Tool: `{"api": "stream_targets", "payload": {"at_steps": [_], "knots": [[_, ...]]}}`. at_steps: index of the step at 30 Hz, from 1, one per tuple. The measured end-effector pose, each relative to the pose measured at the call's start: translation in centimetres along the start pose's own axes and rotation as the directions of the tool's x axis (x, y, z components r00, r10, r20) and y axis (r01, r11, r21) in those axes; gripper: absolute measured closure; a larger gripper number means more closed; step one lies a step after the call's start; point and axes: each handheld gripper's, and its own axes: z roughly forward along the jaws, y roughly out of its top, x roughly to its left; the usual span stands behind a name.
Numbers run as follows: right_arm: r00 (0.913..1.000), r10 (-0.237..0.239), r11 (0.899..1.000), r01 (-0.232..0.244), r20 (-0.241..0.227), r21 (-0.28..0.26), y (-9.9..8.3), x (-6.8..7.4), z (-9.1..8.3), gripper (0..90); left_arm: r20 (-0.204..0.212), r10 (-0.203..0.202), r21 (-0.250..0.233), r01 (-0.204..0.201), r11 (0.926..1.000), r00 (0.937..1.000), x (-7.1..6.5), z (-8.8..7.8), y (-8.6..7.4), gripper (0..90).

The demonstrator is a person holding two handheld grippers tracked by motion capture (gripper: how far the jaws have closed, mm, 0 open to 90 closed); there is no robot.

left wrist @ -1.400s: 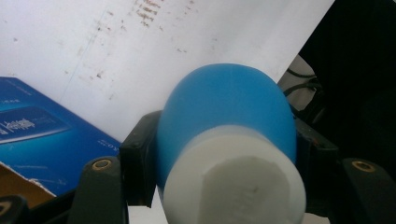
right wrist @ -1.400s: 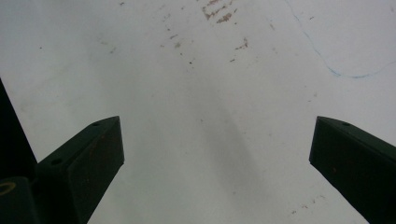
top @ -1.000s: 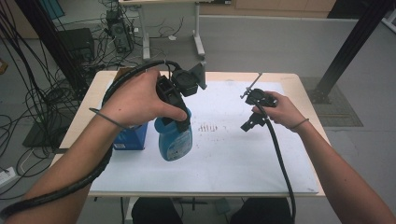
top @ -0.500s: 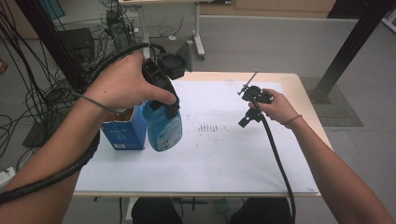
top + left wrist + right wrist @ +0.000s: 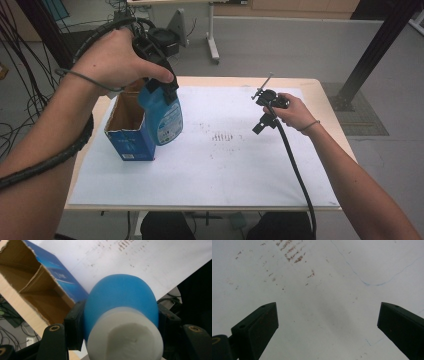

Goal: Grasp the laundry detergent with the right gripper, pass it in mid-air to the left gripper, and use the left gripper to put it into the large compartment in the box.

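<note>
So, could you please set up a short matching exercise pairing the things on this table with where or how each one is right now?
Things:
1. blue bottle
2. cardboard box
3. left tongs
4. right tongs

States:
A. open, nothing between the jaws, above the white sheet
B. standing at the left edge of the sheet, top open
C. held up beside the box, white cap toward the left gripper view's camera
D. shut on the bottle, near its cap

Pairs: 1-C, 2-B, 3-D, 4-A
</note>
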Motion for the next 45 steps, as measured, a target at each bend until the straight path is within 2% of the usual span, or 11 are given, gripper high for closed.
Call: {"api": "stream_targets", "payload": {"at_steps": [6, 12, 15, 19, 28, 36, 38, 39, 41, 42, 45], "knots": [[0.9998, 0.015, 1.0, -0.015, 0.012, -0.001, 0.0, -0.3, -0.1, 3.1, -0.005, -0.074, -0.013, 0.074, 0.9972, 0.9973, 1.7, -0.9, 0.2, 37.7], [0.9995, 0.027, 1.0, -0.027, 0.018, 0.0, -0.1, -0.6, 0.0, 3.1, -0.018, -0.137, -0.013, 0.137, 0.9905, 0.9904, 3.6, -1.6, 0.7, 37.7], [0.9993, 0.028, 1.0, -0.028, 0.026, 0.004, 0.0, -0.5, 0.1, 3.1, -0.027, -0.184, -0.018, 0.183, 0.9829, 0.9826, 4.6, -1.7, 1.0, 37.7], [0.9994, 0.025, 1.0, -0.025, 0.024, 0.003, 0.1, -0.5, 0.2, 3.2, -0.043, -0.224, -0.015, 0.223, 0.9746, 0.9737, 5.6, -1.8, 1.3, 37.7], [0.9995, 0.029, 1.0, -0.029, 0.015, -0.005, 0.0, -0.8, 0.4, 3.3, -0.047, -0.294, -0.026, 0.293, 0.9558, 0.9547, 7.5, -2.8, 1.7, 37.7], [0.9993, 0.036, 0.999, -0.036, 0.01, -0.02, -0.2, -0.9, 0.3, 3.3, -0.073, -0.375, -0.034, 0.374, 0.927, 0.9241, 9.1, -2.7, 1.6, 37.7], [0.9993, 0.038, 0.999, -0.038, 0.006, -0.023, -0.2, -0.9, 0.3, 3.4, -0.07, -0.405, -0.041, 0.403, 0.9144, 0.9118, 9.7, -2.5, 1.4, 37.7], [0.9992, 0.039, 0.999, -0.039, 0.009, -0.022, -0.2, -0.9, 0.3, 3.3, -0.069, -0.41, -0.041, 0.408, 0.9119, 0.9094, 9.9, -2.4, 1.4, 37.8], [0.9992, 0.039, 0.999, -0.039, 0.007, -0.025, -0.3, -0.9, 0.2, 3.4, -0.074, -0.433, -0.053, 0.43, 0.9011, 0.8982, 10.4, -2.1, 1.2, 37.8], [0.9991, 0.041, 0.999, -0.041, 0.009, -0.026, -0.3, -0.9, 0.2, 3.3, -0.082, -0.434, -0.051, 0.431, 0.901, 0.8973, 10.6, -1.9, 1.1, 37.8], [0.9991, 0.041, 0.999, -0.04, 0.008, -0.025, -0.2, -0.9, 0.3, 3.4, -0.11, -0.458, -0.056, 0.455, 0.8887, 0.8818, 11.1, -1.4, 0.9, 37.8]]}}
